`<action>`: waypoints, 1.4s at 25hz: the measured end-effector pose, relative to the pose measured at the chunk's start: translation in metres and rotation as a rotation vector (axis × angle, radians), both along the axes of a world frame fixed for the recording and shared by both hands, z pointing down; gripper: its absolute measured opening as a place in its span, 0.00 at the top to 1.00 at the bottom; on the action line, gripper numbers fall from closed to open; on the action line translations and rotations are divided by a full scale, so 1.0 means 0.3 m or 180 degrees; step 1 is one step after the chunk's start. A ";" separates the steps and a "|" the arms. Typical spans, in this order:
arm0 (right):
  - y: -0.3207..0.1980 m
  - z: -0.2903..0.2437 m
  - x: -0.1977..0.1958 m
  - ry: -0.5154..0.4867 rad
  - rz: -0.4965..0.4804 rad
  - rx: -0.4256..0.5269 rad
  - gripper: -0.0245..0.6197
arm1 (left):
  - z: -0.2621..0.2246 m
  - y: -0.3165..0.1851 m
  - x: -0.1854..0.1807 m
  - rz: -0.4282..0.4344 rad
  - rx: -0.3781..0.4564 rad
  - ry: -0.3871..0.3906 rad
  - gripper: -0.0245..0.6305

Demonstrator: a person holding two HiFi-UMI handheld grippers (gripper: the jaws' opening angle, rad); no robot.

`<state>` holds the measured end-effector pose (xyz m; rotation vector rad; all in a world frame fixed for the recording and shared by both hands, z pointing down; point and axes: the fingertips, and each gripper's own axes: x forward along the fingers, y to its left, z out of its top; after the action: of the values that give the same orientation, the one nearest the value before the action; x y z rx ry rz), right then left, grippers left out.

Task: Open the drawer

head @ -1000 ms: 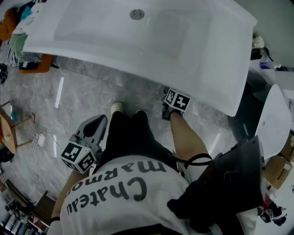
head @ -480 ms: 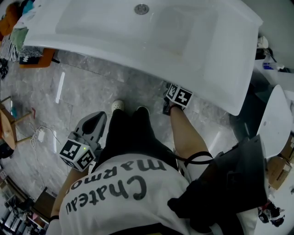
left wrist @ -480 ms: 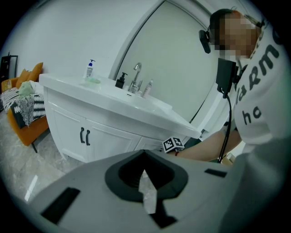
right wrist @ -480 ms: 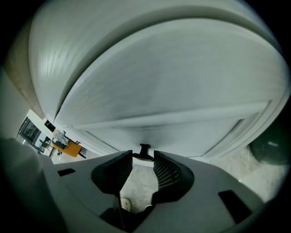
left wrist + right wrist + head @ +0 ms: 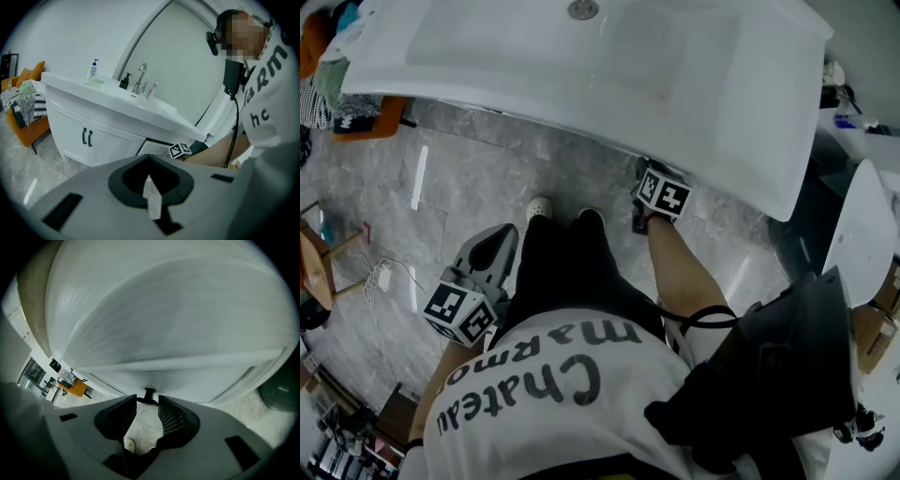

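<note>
GRIP: you had the right gripper (image 5: pixel 146 401) part-closed, its tips pinching the black drawer handle (image 5: pixel 149 393) | IDLE: your left gripper (image 5: pixel 149 176) was closed and empty | RISK: that shallow tip hold could have slipped off on the pull.

The desk (image 5: pixel 694 103) with its basin was plain glossy white. The floor (image 5: pixel 459 187) was grey with paler marble veining. The left tool (image 5: pixel 499 236) was light grey, and its cube bore black-and-white squares. The right tool (image 5: pixel 147 404) had grey shells and black ribbed pads. The drawer (image 5: pixel 178 333) was white and the drawer handle (image 5: pixel 149 394) black. The chair (image 5: pixel 40 125) was orange. The shirt (image 5: pixel 534 412) was white with black lettering.
</note>
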<state>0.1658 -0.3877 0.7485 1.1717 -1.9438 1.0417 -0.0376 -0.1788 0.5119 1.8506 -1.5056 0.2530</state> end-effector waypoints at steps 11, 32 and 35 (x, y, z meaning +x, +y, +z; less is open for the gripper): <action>0.081 0.006 0.011 0.0124 -0.0145 -0.0264 0.73 | -0.011 0.033 0.015 0.0025 0.0046 0.0021 0.96; 0.262 0.009 0.035 0.0141 -0.0143 -0.0354 0.73 | 0.016 0.066 0.089 0.0211 0.0060 0.0070 0.96; 0.268 0.012 0.036 0.0104 -0.0144 -0.0360 0.73 | 0.033 0.059 0.120 0.0269 0.0039 0.0120 0.96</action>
<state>0.1765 -0.3072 0.7521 1.0715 -1.8525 1.0871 -0.0016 -0.1612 0.5219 1.9206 -1.4085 0.2479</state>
